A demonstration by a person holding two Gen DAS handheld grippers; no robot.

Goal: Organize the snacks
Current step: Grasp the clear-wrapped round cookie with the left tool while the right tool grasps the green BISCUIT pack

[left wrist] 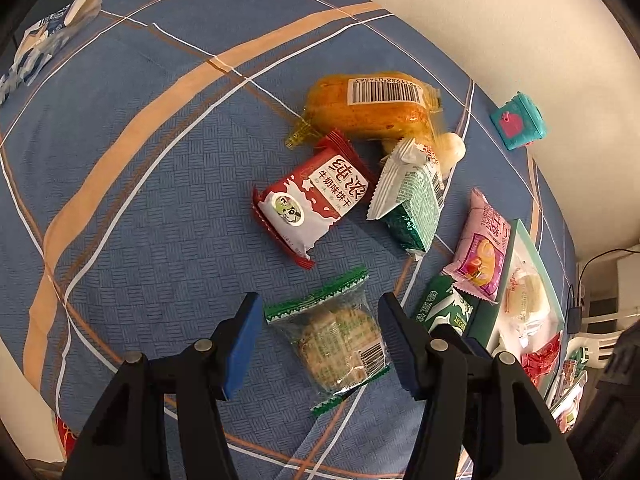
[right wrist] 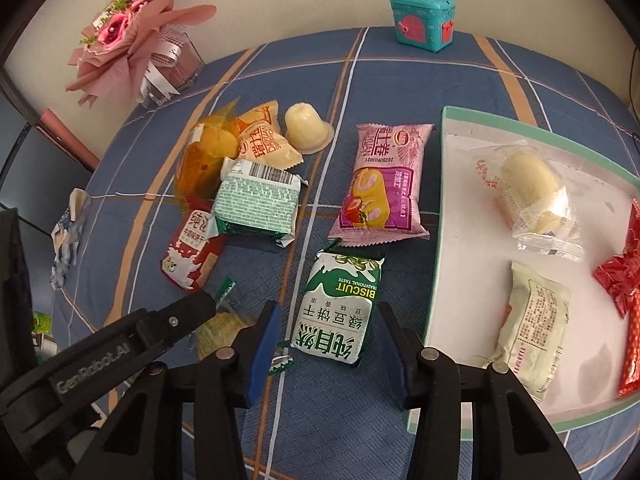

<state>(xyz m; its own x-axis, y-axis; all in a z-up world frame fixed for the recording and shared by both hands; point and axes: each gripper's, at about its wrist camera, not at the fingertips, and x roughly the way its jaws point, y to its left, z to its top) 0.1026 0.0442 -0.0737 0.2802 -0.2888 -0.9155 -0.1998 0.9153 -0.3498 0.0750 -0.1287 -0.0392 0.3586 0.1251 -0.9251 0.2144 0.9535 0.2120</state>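
Both grippers are pointing steeply down at the blue plaid tablecloth (left wrist: 140, 208), and we are seeing each one from its own wrist camera. Our left gripper (left wrist: 320, 344) is standing partly open around the clear cracker packet with green ends (left wrist: 338, 346); the packet is lying flat between the blue pads (left wrist: 240, 344), and a gap is showing on each side, so nothing is being held. Our right gripper (right wrist: 326, 350) is likewise straddling the green-and-white biscuit packet (right wrist: 340, 304); its jaws are standing apart from the wrapper, though the packet's near end is partly hiding behind the left pad, so we are not sure about contact there.

In the right wrist view the left gripper's black arm is crossing the lower left corner and covering most of the cracker packet. Beyond it, the red-and-white milk biscuit packet (right wrist: 188, 256) is lying half under a green foil packet (right wrist: 256, 204), which is in turn overlapping an orange wrapped bun (right wrist: 204, 152). A jelly cup (right wrist: 306, 128) and a pink roll-cake packet (right wrist: 380, 188) are lying nearby.

At the right, the white tray with a green rim (right wrist: 440, 200) is already holding a clear-wrapped pastry (right wrist: 532, 192), a cream packet (right wrist: 532, 320) and a red packet (right wrist: 624, 280) that the picture edge is cutting off. A teal toy chest (right wrist: 424, 20) is sitting at the table's far edge.
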